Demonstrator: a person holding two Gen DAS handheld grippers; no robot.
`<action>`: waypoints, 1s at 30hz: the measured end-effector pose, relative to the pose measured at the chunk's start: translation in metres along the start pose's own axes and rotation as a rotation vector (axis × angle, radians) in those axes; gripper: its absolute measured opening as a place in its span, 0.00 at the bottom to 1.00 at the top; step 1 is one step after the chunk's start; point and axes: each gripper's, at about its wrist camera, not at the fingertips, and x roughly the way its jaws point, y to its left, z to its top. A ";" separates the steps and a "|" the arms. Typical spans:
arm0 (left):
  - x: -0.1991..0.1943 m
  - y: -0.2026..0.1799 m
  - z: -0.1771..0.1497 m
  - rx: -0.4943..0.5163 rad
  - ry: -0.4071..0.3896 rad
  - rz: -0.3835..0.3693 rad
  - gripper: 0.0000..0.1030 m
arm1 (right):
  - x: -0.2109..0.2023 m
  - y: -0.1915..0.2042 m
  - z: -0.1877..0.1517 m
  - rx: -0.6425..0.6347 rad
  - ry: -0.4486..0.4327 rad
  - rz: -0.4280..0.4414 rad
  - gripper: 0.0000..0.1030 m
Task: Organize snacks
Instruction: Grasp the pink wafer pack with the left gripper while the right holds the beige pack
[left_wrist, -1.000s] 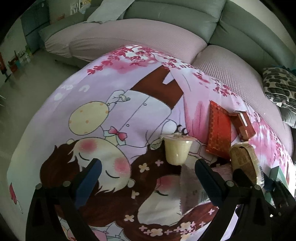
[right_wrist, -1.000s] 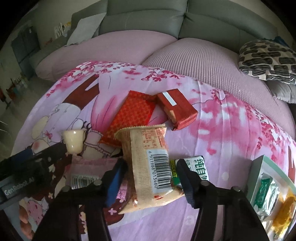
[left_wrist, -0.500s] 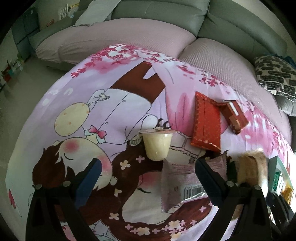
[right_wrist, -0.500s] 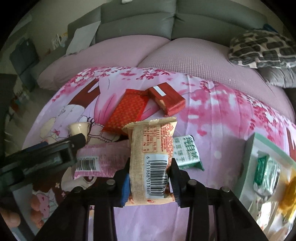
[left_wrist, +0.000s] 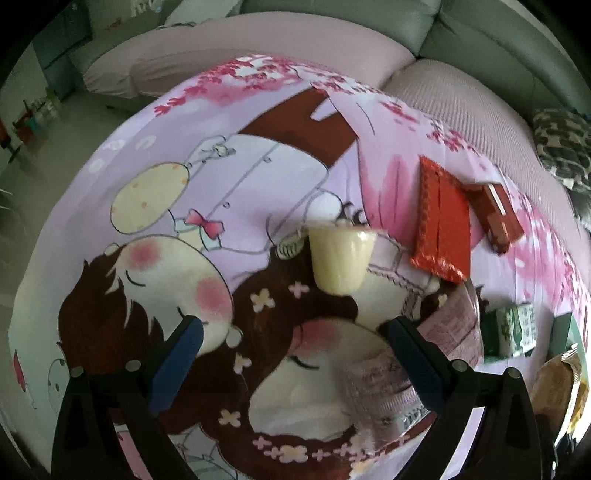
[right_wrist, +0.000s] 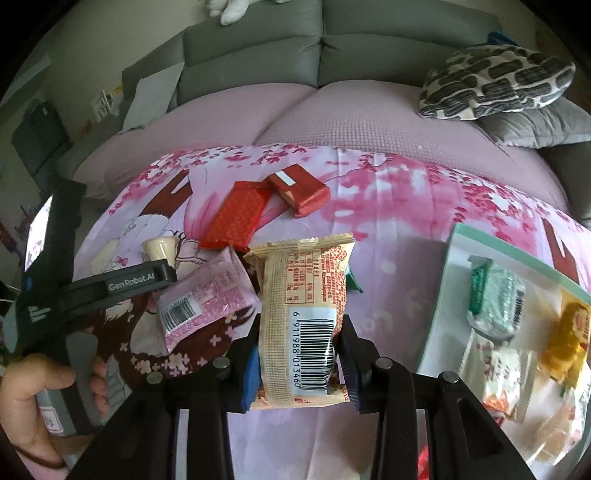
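Right wrist: R tongs (right_wrist: 299, 365) clamp beige snack pack (right_wrist: 301, 314); L tongs (left_wrist: 291, 358) wide, pudding cup (left_wrist: 341, 258) probably untouched.

Right gripper (right_wrist: 301, 363) lower centre of its view, jaws clamped on beige packet (right_wrist: 301, 314). Left gripper (left_wrist: 291, 354) lower centre, jaws wide apart, empty. Hand (right_wrist: 33, 402) lower left grips handle.

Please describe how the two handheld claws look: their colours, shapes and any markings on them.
Both claws are black plastic frames with two fingers, blue pads on the inner faces and round silver bolts at the joints. The left claw also shows from the side in the right view, with white "GenRobot.AI" lettering on one finger and a grey grip panel on its handle. The right claw has the same build. No cables or sleeves show.
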 end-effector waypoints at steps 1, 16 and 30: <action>-0.001 -0.001 -0.001 0.003 0.002 -0.002 0.97 | -0.001 -0.002 -0.002 0.007 0.000 -0.002 0.38; -0.021 -0.026 -0.019 0.074 -0.011 -0.036 0.98 | -0.018 -0.032 -0.019 0.106 -0.003 0.001 0.38; -0.035 -0.044 -0.029 0.133 -0.043 -0.056 0.97 | -0.027 -0.046 -0.018 0.139 -0.016 0.018 0.38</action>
